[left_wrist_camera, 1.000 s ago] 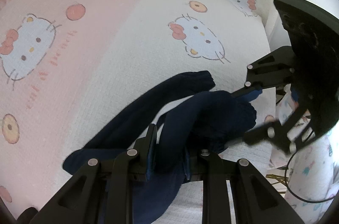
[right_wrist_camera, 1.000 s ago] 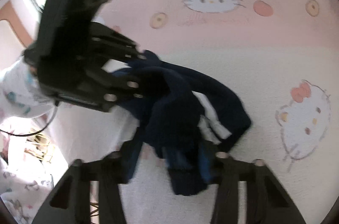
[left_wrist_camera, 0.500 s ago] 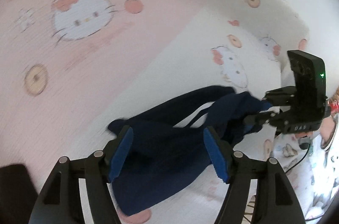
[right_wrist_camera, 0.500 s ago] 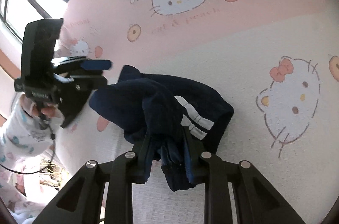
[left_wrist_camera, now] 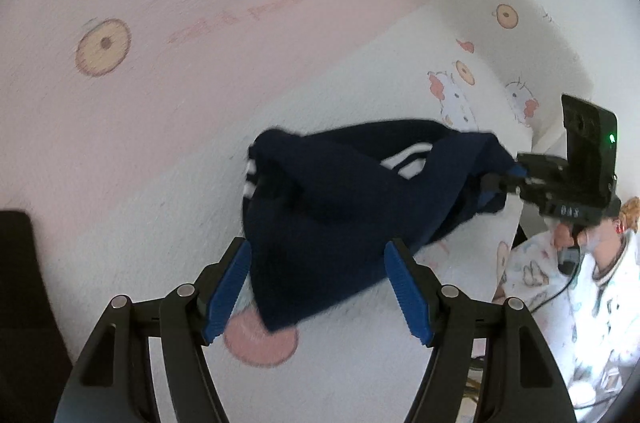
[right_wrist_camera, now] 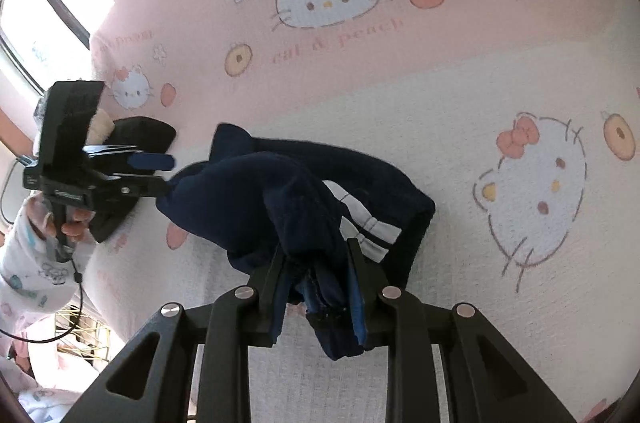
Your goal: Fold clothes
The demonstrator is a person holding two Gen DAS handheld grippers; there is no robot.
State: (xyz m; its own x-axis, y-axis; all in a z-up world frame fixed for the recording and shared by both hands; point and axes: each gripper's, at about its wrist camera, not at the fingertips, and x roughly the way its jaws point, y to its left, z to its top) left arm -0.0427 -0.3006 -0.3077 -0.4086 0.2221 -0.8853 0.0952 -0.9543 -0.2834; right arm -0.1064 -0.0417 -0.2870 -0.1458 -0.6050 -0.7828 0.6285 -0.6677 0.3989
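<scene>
Navy garment (left_wrist_camera: 340,207) bunched on the bed (left_wrist_camera: 160,103): right gripper (right_wrist_camera: 316,271) clenched on its edge at 6 o'clock, left gripper (left_wrist_camera: 318,279) spread wide and empty, so a one-sided pull could drag the bundle askew.

both wrist views look down closely, facing across one garment (left_wrist_camera: 340,207).
</scene>
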